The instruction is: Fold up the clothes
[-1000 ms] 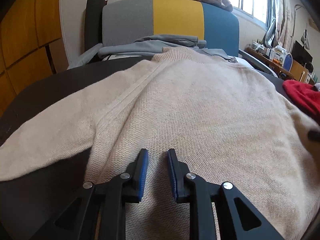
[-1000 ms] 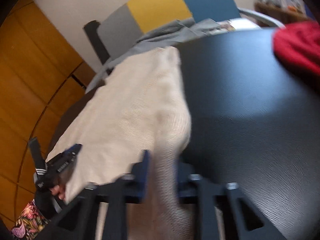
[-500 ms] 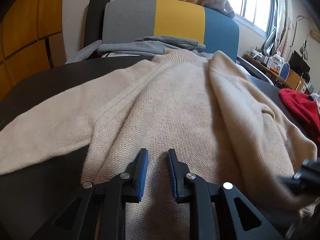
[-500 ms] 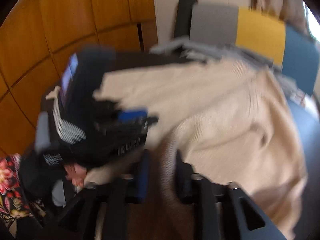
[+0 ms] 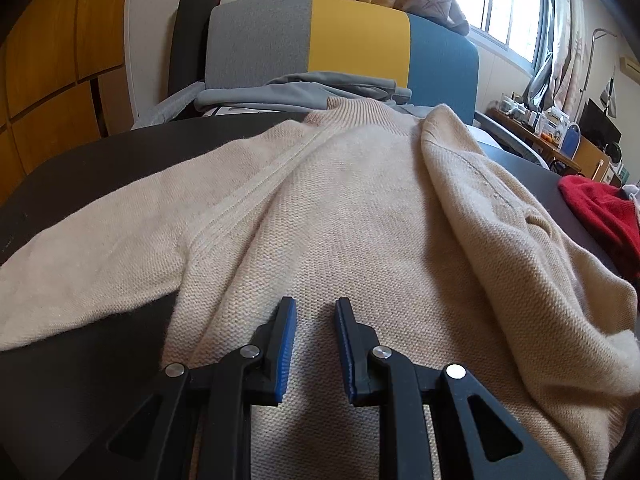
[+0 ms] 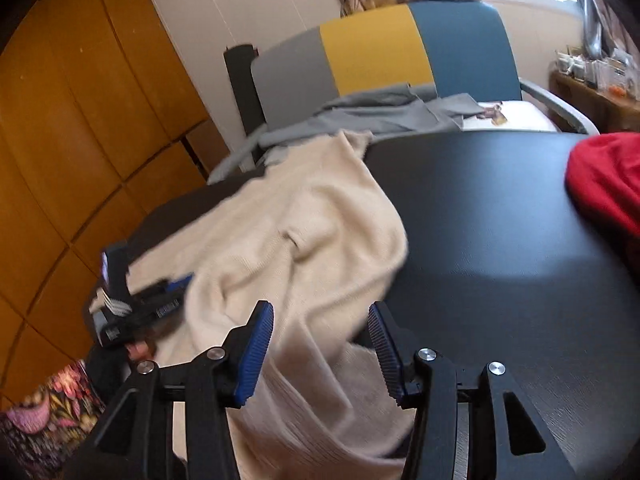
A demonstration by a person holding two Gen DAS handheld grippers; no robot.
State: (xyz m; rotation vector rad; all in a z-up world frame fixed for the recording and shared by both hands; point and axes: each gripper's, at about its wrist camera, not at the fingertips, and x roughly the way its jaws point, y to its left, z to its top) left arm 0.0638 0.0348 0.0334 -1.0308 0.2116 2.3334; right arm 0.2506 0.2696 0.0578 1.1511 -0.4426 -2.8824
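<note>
Sweater (image 5: 360, 216), cream knit, lay spread on the dark desk (image 6: 500, 216), its right side folded over the body. Your left hand-held gripper (image 5: 316, 308) rested on the hem, jaws slightly apart, gripping nothing. Your right hand-held gripper (image 6: 320, 316) hung wide open over loose fabric. A red garment (image 6: 604, 184) sat well apart.

Dark matte table (image 6: 500, 240), rounded far edge, faint wood grain near right wrist camera. Cream knit sweater (image 5: 360, 220) spread across it, collar toward far edge, left sleeve stretched flat over bare tabletop, right side folded back onto body in loose heap. Red garment (image 6: 604, 176) bunched at table's right edge, apart from sweater, bare surface between them.
</note>
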